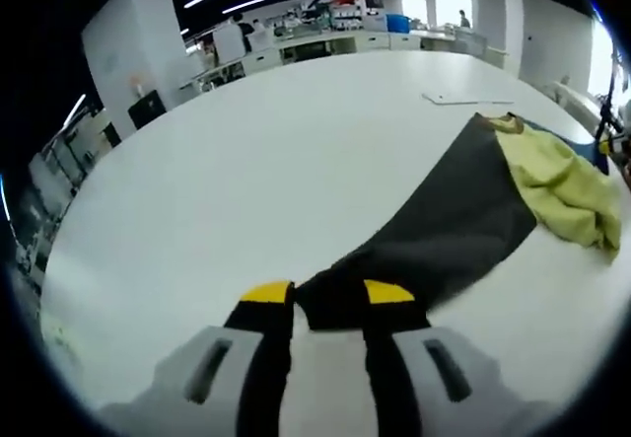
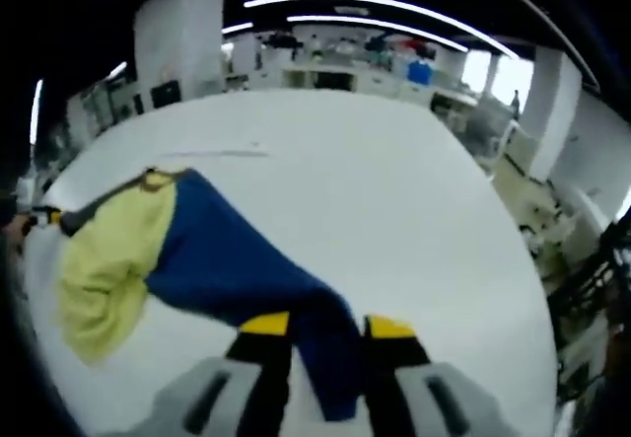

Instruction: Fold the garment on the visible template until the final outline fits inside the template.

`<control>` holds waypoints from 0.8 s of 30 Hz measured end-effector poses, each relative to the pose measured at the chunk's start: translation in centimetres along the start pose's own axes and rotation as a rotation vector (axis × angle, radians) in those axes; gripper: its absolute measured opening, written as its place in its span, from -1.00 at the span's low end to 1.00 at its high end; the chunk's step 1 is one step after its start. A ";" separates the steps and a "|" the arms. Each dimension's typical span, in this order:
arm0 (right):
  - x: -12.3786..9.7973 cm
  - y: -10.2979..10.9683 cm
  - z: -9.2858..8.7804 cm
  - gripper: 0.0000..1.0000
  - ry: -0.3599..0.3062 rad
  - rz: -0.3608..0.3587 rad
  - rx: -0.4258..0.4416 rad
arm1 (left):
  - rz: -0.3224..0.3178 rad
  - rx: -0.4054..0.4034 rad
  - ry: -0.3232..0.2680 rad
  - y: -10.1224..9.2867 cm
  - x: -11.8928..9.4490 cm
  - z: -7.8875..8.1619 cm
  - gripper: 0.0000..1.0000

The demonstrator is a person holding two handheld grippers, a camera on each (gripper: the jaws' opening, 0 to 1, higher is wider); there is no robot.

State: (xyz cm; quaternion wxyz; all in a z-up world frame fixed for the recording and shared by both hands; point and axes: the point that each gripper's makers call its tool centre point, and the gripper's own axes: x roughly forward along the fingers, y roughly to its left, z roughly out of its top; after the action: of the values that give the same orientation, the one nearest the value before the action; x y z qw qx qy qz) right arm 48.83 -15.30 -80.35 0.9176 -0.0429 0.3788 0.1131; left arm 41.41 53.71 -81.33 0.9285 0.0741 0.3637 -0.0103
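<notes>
Two hand-held grippers (left point(image 1: 328, 297), right point(image 2: 327, 327)) each pinch the garment point(image 2: 237, 269) between their jaws

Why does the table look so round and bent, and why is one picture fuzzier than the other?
Both views come through fisheye lenses, so the flat white table bulges and the ceiling lights curve. The left gripper view is fairly sharp: the left tongs and dark garment have clean edges. The right gripper view is softer, smearing the blue cloth at the right tongs. Window glare whitens each right edge.
</notes>
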 end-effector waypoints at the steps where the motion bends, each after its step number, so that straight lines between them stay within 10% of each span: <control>1: -0.3 0.5 0.2 -0.31 -0.013 0.016 0.016 | -0.011 -0.004 -0.016 -0.3 -0.4 0.2 -0.29; 9: -1.8 3.7 1.3 0.37 -0.060 0.112 -0.017 | -0.080 -0.034 -0.072 -2.6 -2.6 1.0 0.32; 24: -4.6 9.7 1.3 0.76 -0.092 0.270 -0.066 | -0.248 -0.002 -0.169 -10.1 -6.9 1.7 0.84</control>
State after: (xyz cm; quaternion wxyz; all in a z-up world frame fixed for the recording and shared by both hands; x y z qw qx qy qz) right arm 44.22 -6.44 -76.09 0.9086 -0.0167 0.3346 0.2496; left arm 36.71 43.26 -76.72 0.9474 0.0268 0.2908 -0.1307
